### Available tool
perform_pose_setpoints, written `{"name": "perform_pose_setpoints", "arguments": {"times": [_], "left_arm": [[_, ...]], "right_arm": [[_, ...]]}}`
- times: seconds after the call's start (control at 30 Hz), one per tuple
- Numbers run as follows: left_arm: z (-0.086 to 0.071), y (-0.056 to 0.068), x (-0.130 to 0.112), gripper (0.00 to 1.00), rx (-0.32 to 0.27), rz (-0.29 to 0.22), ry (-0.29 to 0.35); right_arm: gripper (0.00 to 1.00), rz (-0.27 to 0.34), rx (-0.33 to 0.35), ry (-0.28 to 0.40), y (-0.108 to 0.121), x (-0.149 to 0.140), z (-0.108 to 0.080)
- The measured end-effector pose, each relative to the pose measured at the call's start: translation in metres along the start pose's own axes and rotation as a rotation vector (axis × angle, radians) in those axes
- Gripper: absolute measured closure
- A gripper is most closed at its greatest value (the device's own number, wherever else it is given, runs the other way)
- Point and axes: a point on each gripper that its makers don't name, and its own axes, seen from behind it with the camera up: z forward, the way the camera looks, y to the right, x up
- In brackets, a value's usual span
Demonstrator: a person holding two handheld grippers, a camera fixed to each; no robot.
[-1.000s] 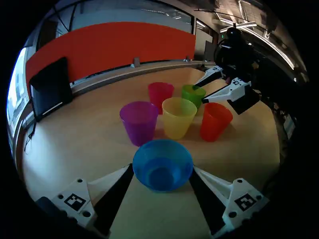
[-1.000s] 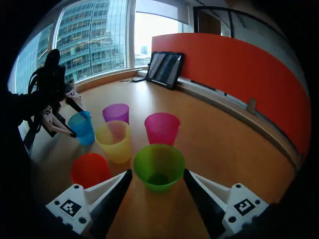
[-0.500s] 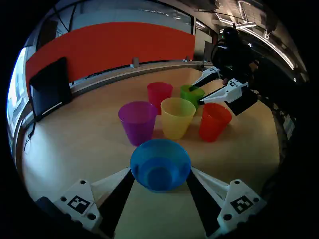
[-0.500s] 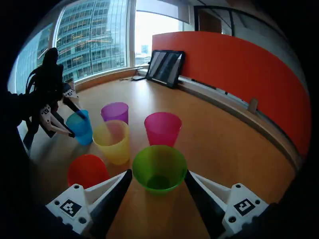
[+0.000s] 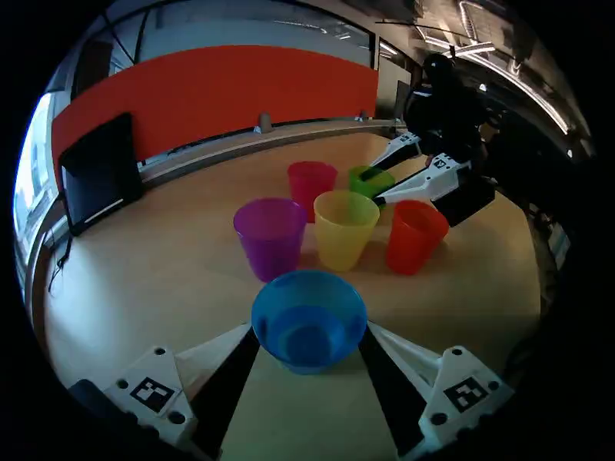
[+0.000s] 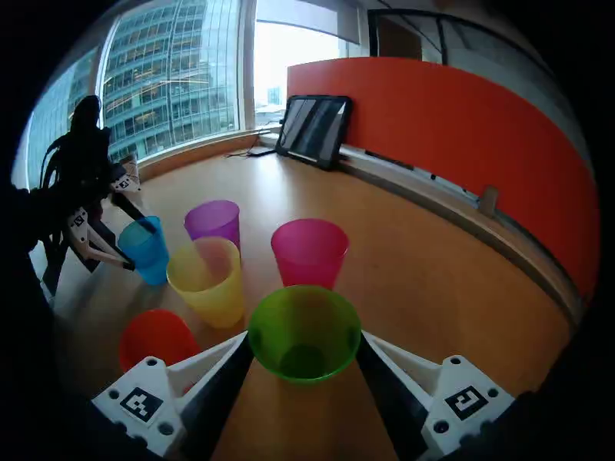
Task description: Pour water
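Water: none can be made out for certain. A darker disc at the bottom of the blue cup (image 5: 309, 323) may be a little liquid or just the base. The green cup (image 6: 304, 334) looks dry or nearly so.

Item 1. Blue cup. Upright, pinched at the sides between the left tongs (image 5: 309, 332), one finger against each wall. The right gripper view shows it at the near edge of the group. Whether it rests on the bench (image 5: 154, 269) or hangs just above it cannot be told.

Item 2. Green cup. Upright, pinched the same way by the right tongs (image 6: 304, 343). It sits at the opposite edge of the group from the blue cup, just beside the pink cup (image 6: 309, 252).

Item 3. Free-standing cups, all upright, mouths open, on the bench between the two held cups: purple cup (image 5: 269, 234), yellow cup (image 5: 344, 227), pink cup, red-orange cup (image 5: 413, 234). The yellow one is in the middle and close to its neighbours.

Item 4. Surroundings: dark tablet (image 5: 98, 169) leaning against the orange wall (image 5: 215, 84); tall windows (image 6: 169, 77).

Status, as judged: both cups are gripped and level, so the grasping step looks done. No cup is tilted, no stream is visible, and the two held cups are well apart. What remains is to bring one held cup over the other, or over a standing cup, tip it, pour, and set it back down.
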Motion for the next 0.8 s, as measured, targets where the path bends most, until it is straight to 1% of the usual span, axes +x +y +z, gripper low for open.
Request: {"name": "perform_pose_setpoints", "arguments": {"times": [0.17,0.37,0.57,0.8], "left_arm": [[-0.005,-0.002,0.004,0.15,0.007,-0.005,0.017],[-0.013,-0.002,0.016,0.15,0.025,-0.003,0.055],[-0.026,-0.005,0.037,0.15,0.05,0.004,0.118],[-0.042,-0.009,0.068,0.15,0.083,0.006,0.206]], "right_arm": [[0.08,0.005,-0.011,0.012,0.001,0.001,-0.005],[0.08,0.026,-0.025,0.062,0.001,0.017,-0.019],[0.08,0.022,-0.047,0.118,0.0,0.037,-0.04],[0.08,0.008,-0.075,0.181,-0.007,0.056,-0.062]]}}
